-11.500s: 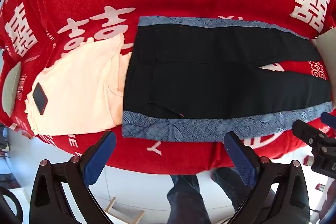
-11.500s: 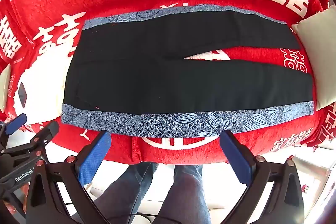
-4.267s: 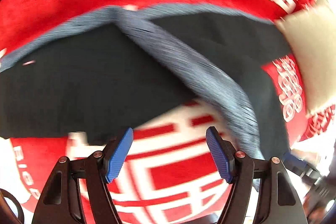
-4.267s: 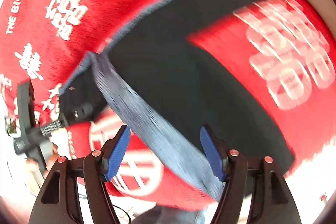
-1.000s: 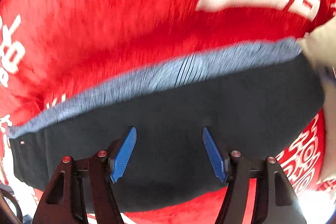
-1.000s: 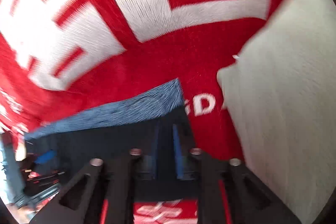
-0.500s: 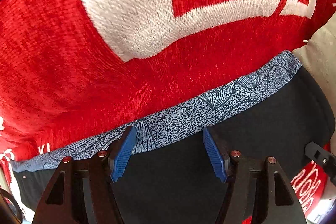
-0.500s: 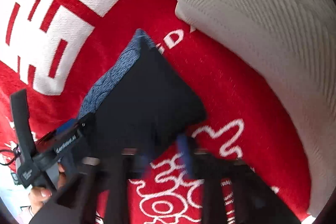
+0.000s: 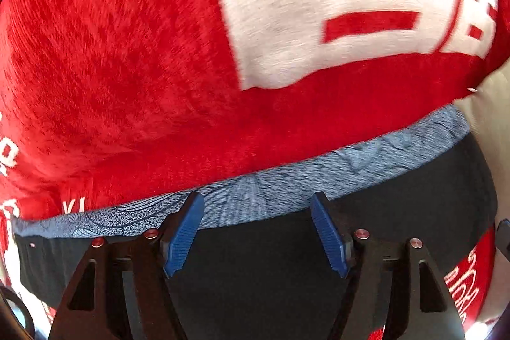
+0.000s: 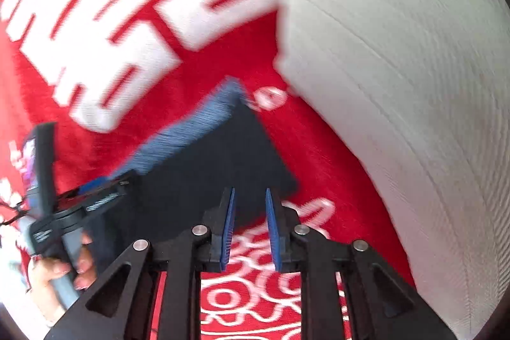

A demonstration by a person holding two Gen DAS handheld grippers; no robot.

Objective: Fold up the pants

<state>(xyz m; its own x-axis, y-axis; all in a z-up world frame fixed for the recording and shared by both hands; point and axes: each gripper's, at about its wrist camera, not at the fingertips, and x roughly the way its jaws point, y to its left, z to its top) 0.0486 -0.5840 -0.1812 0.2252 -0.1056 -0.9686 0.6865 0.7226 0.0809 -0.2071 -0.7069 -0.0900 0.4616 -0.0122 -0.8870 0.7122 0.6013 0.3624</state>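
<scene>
Where the blanket (image 9: 134,59) lies: it is red with white characters and covers the whole surface.
Pants (image 9: 287,270): flat on blanket, blue band along far edge.
Pillow (image 10: 398,69): white, right of pants.
Left gripper (image 9: 256,236): wide apart, holding nothing.
Right gripper (image 10: 250,228): narrow gap, nothing between.

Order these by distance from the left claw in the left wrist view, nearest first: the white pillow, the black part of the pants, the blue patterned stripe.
1. Black part of the pants, under the left claw.
2. Blue patterned stripe, just ahead of the fingertips.
3. White pillow, far right edge.
</scene>
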